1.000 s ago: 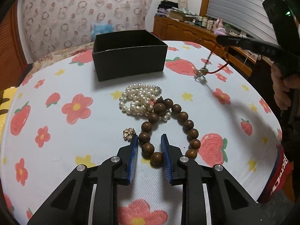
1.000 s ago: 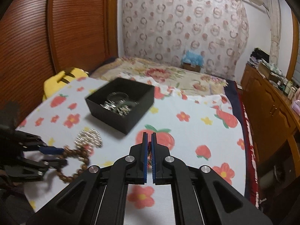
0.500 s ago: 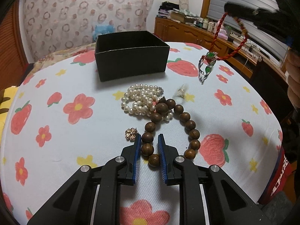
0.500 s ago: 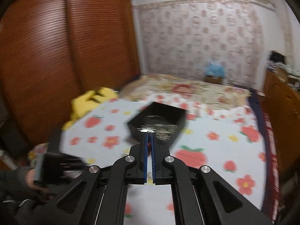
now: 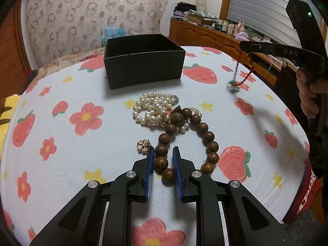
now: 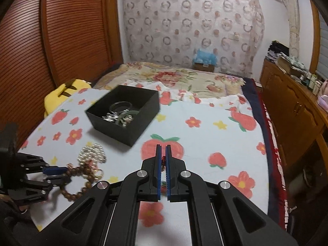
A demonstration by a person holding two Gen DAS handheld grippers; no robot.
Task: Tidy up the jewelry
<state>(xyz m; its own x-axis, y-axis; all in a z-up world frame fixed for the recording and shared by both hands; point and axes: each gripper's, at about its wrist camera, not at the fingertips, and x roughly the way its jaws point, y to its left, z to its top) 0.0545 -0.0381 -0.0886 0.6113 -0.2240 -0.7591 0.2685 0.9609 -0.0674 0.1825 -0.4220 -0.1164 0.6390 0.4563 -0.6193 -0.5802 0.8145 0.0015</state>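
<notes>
A brown wooden bead bracelet [image 5: 185, 137] lies on the strawberry-print cloth, next to a pile of white pearls [image 5: 155, 110] and a small gold flower piece [image 5: 143, 146]. My left gripper [image 5: 163, 153] is down at the cloth with its blue pads on both sides of the bracelet's near beads, closed on them. My right gripper [image 6: 163, 151] is shut on a red cord necklace [image 5: 244, 75] with a green pendant, which hangs above the cloth right of the black box [image 5: 143, 60]. The box [image 6: 125, 110] holds silver and dark jewelry.
A wooden dresser [image 5: 215, 39] with bottles stands to the right of the bed. A yellow plush [image 6: 65, 90] lies at the left edge. A wooden slatted wardrobe [image 6: 51, 41] is on the left. A patterned curtain covers the far wall.
My left gripper closed in around the wooden beads. My right gripper swung up with the red necklace and came back down, and the pendant now hangs lower, right of the box.
</notes>
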